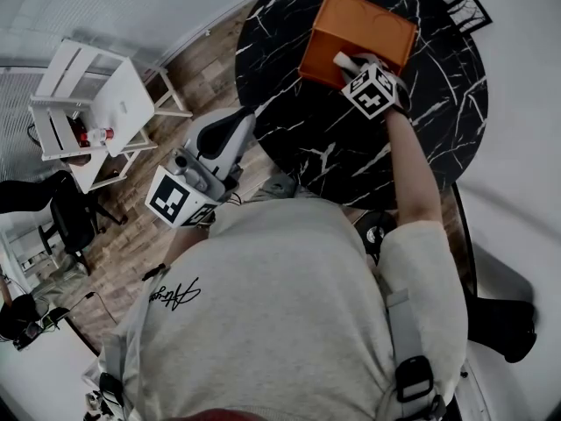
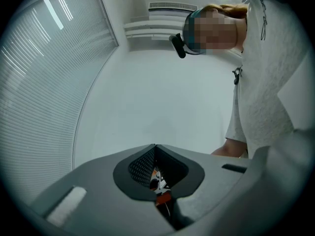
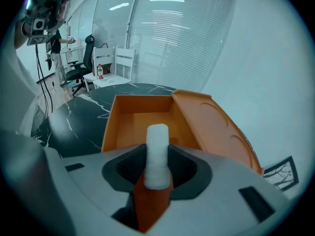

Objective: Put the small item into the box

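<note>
An orange box (image 1: 358, 30) stands open on the black marble table (image 1: 298, 121); in the right gripper view its hollow (image 3: 140, 118) lies just beyond the jaws and its lid (image 3: 211, 127) leans back to the right. My right gripper (image 3: 158, 159) is shut on a small white roll (image 3: 158, 139), which sticks out past the jaws over the box's near edge. From the head view the roll (image 1: 343, 60) shows at the box's front rim. My left gripper (image 1: 226, 134) hangs beside the table at the person's side, jaws shut and nothing in them.
A white shelf unit (image 1: 88, 103) with a small bottle and a black office chair (image 1: 63, 207) stand on the wooden floor to the left. A small framed card (image 1: 467, 11) lies at the table's far right edge.
</note>
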The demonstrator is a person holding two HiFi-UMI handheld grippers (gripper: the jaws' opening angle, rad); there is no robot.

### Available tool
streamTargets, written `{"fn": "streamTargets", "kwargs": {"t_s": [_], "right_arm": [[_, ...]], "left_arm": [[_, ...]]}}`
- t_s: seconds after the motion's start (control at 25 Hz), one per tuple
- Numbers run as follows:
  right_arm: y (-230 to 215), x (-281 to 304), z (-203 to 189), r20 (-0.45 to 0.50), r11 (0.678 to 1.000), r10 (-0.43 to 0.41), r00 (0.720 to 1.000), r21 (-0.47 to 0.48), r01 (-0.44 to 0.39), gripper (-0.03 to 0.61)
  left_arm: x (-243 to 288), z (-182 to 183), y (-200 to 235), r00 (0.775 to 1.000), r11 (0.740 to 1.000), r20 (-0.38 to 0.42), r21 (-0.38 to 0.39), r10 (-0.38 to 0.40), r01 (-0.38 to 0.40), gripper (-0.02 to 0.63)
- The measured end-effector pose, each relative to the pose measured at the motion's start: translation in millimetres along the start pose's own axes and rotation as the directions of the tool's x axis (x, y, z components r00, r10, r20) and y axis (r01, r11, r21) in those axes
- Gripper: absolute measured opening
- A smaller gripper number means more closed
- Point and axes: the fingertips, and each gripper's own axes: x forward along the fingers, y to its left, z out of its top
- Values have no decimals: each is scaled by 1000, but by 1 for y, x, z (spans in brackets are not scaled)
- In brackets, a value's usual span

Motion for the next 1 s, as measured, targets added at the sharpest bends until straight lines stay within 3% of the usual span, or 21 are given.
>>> {"fn": "streamTargets", "kwargs": {"t_s": [0.32, 0.8, 1.0], "right_arm": [[2, -1, 2, -22, 999, 26, 999, -31, -27, 135], [12, 7, -5, -63, 994, 105, 992, -4, -106, 135], [1, 2, -2, -73, 998, 63, 995, -22, -65, 135]], "left_arm": [[0, 1, -2, 1000, 1000, 4, 0, 9, -9, 3], [-3, 0, -2, 1000, 1000, 3, 0, 22, -22, 3], [-6, 0, -2, 1000, 1000, 1, 1, 30, -30, 3]]}}
